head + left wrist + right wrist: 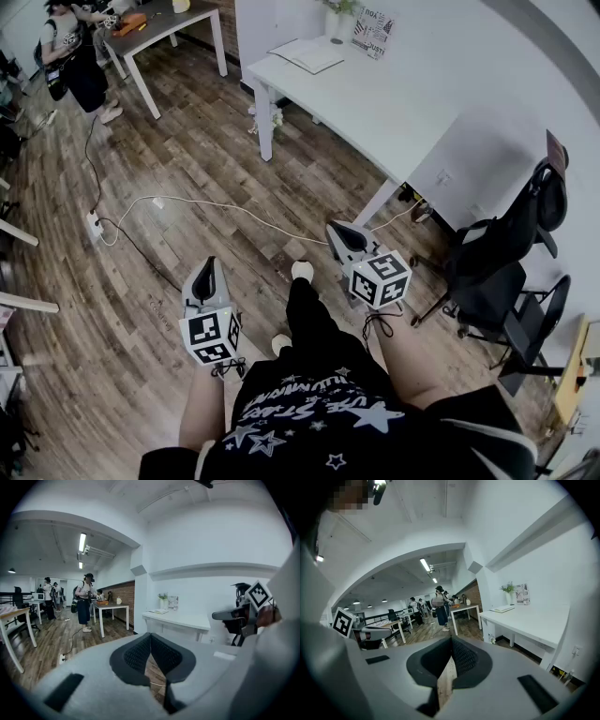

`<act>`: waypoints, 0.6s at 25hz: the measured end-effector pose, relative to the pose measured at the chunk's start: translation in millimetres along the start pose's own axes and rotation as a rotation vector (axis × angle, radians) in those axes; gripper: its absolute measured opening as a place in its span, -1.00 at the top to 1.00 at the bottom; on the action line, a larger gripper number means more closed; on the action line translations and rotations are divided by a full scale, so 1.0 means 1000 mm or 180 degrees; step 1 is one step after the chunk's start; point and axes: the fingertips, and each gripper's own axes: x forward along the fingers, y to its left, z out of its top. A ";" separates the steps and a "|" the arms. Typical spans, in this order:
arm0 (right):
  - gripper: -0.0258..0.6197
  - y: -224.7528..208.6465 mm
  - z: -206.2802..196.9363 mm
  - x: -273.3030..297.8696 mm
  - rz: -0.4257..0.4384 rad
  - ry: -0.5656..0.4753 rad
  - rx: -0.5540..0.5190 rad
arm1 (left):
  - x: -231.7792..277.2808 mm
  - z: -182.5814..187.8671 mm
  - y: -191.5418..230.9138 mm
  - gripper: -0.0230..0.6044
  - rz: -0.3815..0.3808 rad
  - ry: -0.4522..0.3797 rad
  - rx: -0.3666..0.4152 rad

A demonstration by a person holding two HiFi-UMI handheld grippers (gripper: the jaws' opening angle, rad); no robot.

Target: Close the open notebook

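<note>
Open wooden floor (187, 178) reaches the white desk (394, 112); office chairs (497, 272) crowd its right.

We are holding the left gripper (208, 270) and the right gripper (341, 231) low in front of us over the wooden floor (187, 150), both well apart from the white surface (403, 112) ahead. The open notebook (307, 54) is lying at that surface's far end, near a vase (336, 22) and a printed card (373, 33). A white cable (216, 204) is trailing across the floor to a power strip (94, 223), and a black office chair (497, 267) is standing at our right
</note>
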 end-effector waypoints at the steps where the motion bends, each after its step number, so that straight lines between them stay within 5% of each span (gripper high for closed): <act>1: 0.92 0.002 0.000 0.001 0.0006 0.0004 -0.0005 | -0.002 0.000 0.001 0.86 -0.0001 0.0000 -0.0011; 15: 0.92 0.003 0.009 0.021 0.0032 -0.0020 -0.0084 | 0.013 0.004 0.023 0.86 0.0032 -0.0005 -0.0112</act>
